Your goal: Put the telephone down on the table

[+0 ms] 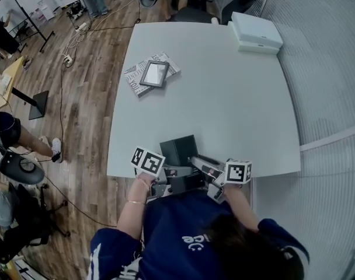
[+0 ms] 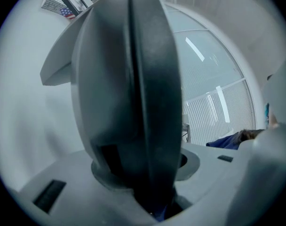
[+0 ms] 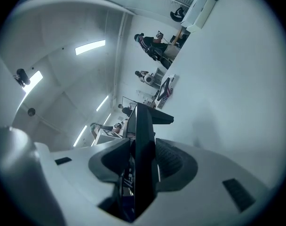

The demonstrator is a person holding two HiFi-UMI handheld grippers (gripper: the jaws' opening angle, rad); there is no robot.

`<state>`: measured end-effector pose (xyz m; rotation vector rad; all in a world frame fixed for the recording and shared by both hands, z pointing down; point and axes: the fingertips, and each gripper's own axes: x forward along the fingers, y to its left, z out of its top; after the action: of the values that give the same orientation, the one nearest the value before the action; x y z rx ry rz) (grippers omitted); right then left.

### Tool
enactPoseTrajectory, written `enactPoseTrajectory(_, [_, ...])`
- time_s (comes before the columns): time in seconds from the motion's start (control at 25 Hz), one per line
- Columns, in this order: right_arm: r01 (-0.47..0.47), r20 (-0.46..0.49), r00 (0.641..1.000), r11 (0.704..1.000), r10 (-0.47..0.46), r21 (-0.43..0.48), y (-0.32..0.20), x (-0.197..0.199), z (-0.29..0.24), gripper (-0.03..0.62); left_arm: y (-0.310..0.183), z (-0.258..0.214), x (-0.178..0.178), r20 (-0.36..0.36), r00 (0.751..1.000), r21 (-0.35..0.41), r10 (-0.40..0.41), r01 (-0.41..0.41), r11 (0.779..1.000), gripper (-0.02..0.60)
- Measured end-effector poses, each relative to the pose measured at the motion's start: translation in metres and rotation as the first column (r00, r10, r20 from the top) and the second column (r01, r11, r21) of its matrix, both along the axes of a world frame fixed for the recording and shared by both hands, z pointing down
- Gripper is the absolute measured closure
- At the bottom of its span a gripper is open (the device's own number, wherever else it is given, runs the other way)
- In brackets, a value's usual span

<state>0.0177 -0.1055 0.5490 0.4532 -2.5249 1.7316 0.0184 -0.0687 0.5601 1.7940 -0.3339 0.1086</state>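
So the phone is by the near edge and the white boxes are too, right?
No. The phone is by the near edge, but the white boxes sit at the far right corner of the table; the head view shows it.

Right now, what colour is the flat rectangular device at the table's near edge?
Black. The flat rectangular device shows best in the head view.

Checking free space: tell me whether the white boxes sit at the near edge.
No, the white boxes sit at the far right corner of the table.
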Motion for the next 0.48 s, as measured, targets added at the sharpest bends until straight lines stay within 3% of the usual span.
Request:
enactPoseTrajectory(0.28, [-0.018, -0.014, 1.000, 1.000, 0.018, 0.009, -0.048, 0.008, -0.009, 0.418, -0.048, -0.009, 0.007, -0.012, 1.000, 0.006, 0.005, -0.005, 1.000, 0.413])
enactPoseTrajectory(0.48, [-0.054, -0.010, 0.998, 0.999, 0.054, 0.005, -0.077, 0.005, -0.011, 0.418, -0.076, -0.012, 0.002, -0.004, 0.999, 0.007, 0.054, -0.054, 0.999, 0.413])
